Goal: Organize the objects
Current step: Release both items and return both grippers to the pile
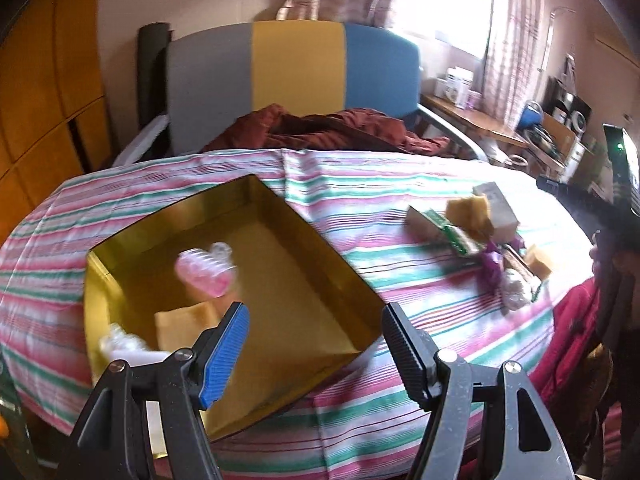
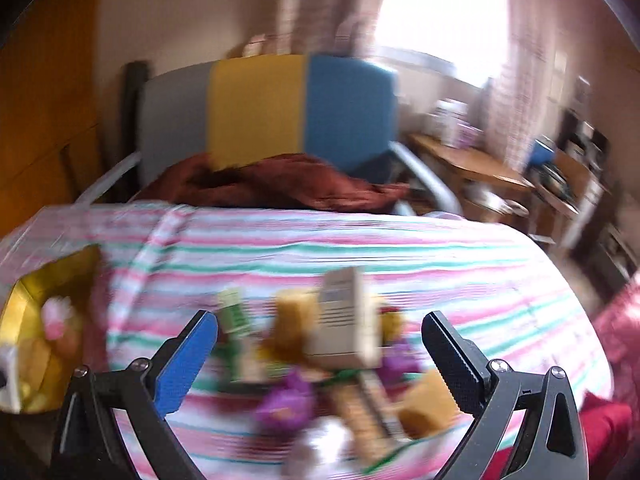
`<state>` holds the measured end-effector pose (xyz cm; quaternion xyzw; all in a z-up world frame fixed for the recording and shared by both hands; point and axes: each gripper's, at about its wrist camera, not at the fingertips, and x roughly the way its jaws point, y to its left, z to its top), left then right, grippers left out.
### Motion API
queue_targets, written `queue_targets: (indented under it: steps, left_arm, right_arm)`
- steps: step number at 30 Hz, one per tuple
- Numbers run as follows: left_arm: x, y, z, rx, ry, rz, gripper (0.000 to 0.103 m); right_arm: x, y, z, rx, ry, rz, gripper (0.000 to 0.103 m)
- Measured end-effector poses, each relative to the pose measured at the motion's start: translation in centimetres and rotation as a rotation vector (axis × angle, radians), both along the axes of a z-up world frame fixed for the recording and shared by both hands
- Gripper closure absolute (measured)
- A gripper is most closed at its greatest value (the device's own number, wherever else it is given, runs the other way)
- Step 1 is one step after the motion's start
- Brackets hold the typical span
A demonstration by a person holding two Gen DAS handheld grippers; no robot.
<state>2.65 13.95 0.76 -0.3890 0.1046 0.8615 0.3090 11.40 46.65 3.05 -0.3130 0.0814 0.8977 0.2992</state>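
Observation:
A shallow gold box (image 1: 312,264) lies open on the striped tablecloth (image 1: 360,196). Inside it are a pink hair claw clip (image 1: 206,270), a tan sponge piece (image 1: 186,326) and a clear wrapped item (image 1: 120,340). My left gripper (image 1: 314,322) hangs open above the box's near side, holding nothing. A pile of small things lies to the right: a grey carton (image 2: 342,320), a green-and-white packet (image 2: 234,316), yellow sponges (image 2: 294,320) and purple wrappers (image 2: 286,400). My right gripper (image 2: 320,330) is open just above that pile; the view is blurred.
A chair (image 1: 296,68) with grey, yellow and blue back panels stands behind the table, a dark red cloth (image 1: 332,128) on its seat. A cluttered wooden desk (image 1: 476,120) stands at the back right. A person's red sleeve (image 1: 576,332) is at the right table edge.

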Motion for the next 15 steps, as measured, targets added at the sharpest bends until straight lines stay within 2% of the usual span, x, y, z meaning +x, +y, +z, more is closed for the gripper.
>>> queue_targets:
  steps: [2,5,7,9,15]
  left_arm:
    - [0.3,1.3,-0.1,-0.005,-0.007,-0.033,0.033]
    - [0.8,3.5,-0.4,-0.01,-0.024,-0.102,0.033]
    - [1.2,4.8,-0.5,-0.013,-0.038,-0.142,0.033]
    - [1.5,6.4,-0.9,-0.017,-0.059,-0.182,0.033]
    - [2.1,11.1,-2.5,-0.016,-0.145,-0.278,0.034]
  right_arm:
    - [1.8,3.1,-0.3,-0.045,0.035,-0.108,0.0]
    - [3.7,5.8,-1.3,-0.09,0.072,-0.209,0.0]
    - [4.6,6.9,-2.1,-0.125,0.088,-0.246,0.0]
    - [5.3,8.1,-3.1,-0.202,0.101,-0.278,0.0]
    - [6.0,9.3,-3.7,-0.317,0.162,-0.285,0.0]
